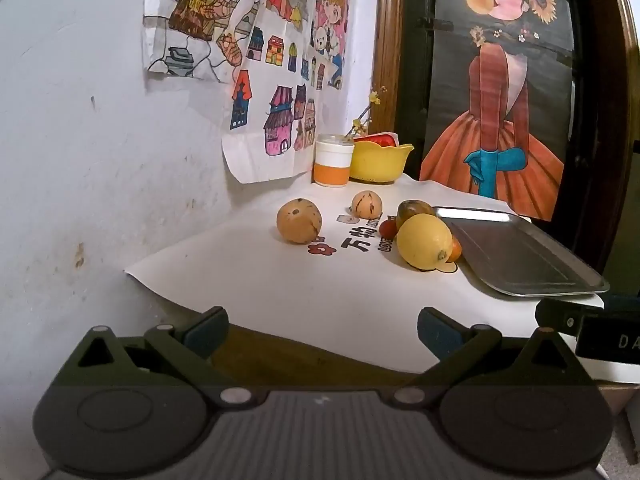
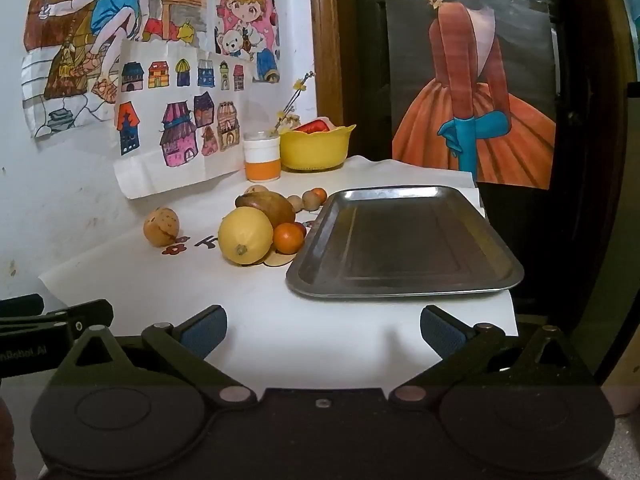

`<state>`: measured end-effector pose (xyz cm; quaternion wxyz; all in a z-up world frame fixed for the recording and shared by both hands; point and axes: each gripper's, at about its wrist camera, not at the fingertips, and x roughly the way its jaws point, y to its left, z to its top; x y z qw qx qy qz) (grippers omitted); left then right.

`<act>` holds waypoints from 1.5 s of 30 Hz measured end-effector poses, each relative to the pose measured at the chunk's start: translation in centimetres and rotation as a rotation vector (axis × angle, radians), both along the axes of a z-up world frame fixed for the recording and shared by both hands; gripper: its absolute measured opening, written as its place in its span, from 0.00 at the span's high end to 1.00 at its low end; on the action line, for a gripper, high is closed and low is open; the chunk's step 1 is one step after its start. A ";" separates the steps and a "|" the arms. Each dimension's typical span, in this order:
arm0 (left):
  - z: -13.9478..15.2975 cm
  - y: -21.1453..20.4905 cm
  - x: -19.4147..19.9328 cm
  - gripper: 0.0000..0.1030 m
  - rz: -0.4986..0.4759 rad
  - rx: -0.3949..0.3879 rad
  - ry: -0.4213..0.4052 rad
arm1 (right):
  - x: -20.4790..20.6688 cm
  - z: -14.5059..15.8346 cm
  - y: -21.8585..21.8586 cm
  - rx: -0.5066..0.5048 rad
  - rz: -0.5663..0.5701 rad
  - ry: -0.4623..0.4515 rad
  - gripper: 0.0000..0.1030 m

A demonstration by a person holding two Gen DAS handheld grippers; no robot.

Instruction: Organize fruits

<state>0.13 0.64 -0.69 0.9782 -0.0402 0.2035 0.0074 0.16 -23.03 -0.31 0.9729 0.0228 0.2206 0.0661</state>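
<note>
A yellow lemon (image 1: pixel 423 242) (image 2: pixel 245 235) lies on the white table cover beside a bare steel tray (image 1: pixel 520 252) (image 2: pixel 400 240). Behind it sit a brown-green fruit (image 1: pixel 414 209) (image 2: pixel 266 206), a small orange (image 2: pixel 289 238) and a small red fruit (image 1: pixel 388 227). A tan round fruit (image 1: pixel 299 221) (image 2: pixel 161 226) lies to the left, another tan fruit (image 1: pixel 366 204) farther back. Several small brown fruits (image 2: pixel 306 200) rest by the tray's far corner. My left gripper (image 1: pixel 322 332) and right gripper (image 2: pixel 323 330) both stand open at the table's near edge, holding nothing.
An orange-and-white jar (image 1: pixel 333 160) (image 2: pixel 262 157) and a yellow bowl (image 1: pixel 380 162) (image 2: pixel 314 148) stand at the back against the wall. Drawings hang on the wall to the left. A dark wooden frame with a painted poster rises behind the tray. The table drops off at the front.
</note>
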 end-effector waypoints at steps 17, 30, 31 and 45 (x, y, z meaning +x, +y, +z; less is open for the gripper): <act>0.2 -0.2 0.2 0.00 0.002 0.006 0.007 | -0.1 0.0 0.1 -0.005 0.000 -0.004 0.00; 0.2 -0.6 0.0 0.00 0.001 0.008 0.010 | 0.0 -0.2 0.1 -0.003 0.002 0.004 0.00; 0.2 -0.5 0.0 0.00 0.001 0.008 0.011 | 0.0 -0.2 0.1 -0.003 0.002 0.004 0.00; 0.1 -0.7 -0.1 0.00 0.002 0.006 0.016 | 0.1 -0.3 0.1 0.000 0.001 0.011 0.00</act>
